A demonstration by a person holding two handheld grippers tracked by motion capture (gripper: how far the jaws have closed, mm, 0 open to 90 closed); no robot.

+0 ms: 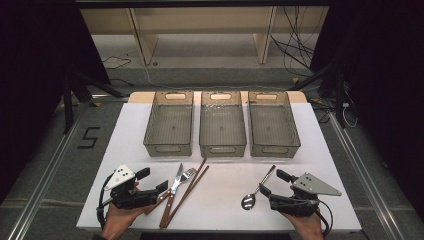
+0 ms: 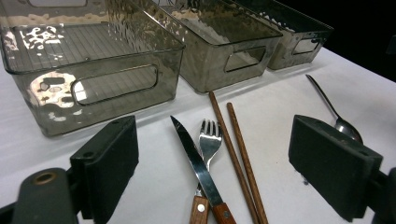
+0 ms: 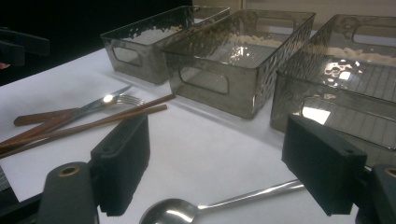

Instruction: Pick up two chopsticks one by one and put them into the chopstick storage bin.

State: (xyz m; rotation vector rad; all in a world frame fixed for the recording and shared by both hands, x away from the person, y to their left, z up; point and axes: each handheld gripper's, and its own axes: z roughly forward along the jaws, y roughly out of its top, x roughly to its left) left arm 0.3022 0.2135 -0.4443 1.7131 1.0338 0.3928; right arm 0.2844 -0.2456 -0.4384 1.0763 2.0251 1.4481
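White table is set with knife and spoon; left gripper and right gripper are held with jaws apart, nothing gripped

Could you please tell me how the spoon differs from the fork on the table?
The spoon is all metal and lies alone by the right gripper; the fork has a wooden handle and lies under the knife by the left gripper. Both rest flat, ungripped.
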